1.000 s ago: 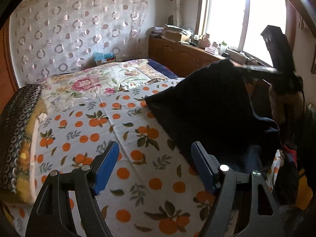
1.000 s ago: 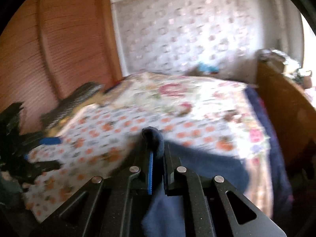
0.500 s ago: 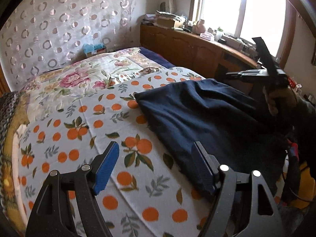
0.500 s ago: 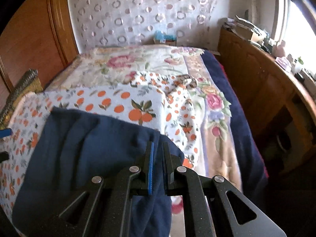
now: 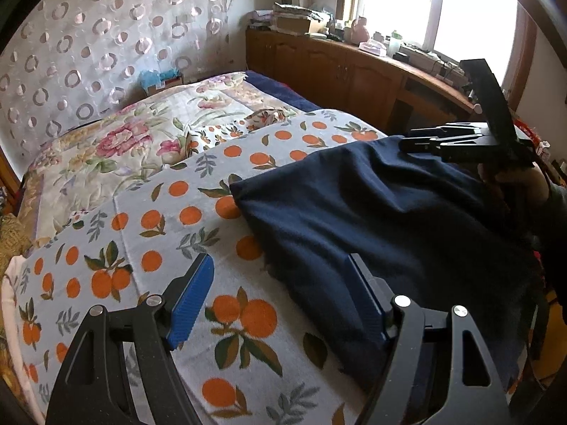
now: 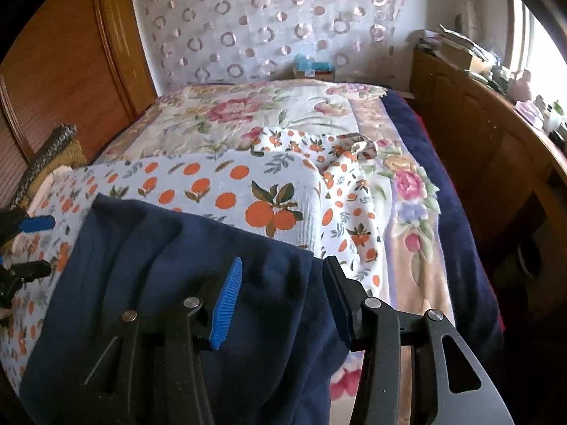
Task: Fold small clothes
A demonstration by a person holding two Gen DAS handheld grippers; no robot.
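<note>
A dark navy garment (image 5: pixel 382 212) lies spread on the orange-print bedspread (image 5: pixel 149 233), also seen in the right wrist view (image 6: pixel 170 276). My left gripper (image 5: pixel 280 294) is open and empty, its right finger over the garment's near edge. My right gripper (image 6: pixel 283 287) is open, its fingers just above the garment's right corner, holding nothing. It also shows in the left wrist view (image 5: pixel 418 141) at the garment's far right corner. The left gripper's blue pads (image 6: pixel 35 225) show at the left edge of the right wrist view.
A floral quilt (image 6: pixel 248 117) covers the far half of the bed. A crumpled orange-print cloth (image 6: pixel 347 173) lies at the right. A wooden cabinet (image 5: pixel 340 71) with clutter runs under the window. Wooden panelling (image 6: pixel 60 60) and a folded pillow (image 6: pixel 49 156) are at left.
The right gripper has lowered the garment onto the bed and opened, letting go of it. The garment now lies flat. The left gripper has moved slightly closer to it.
</note>
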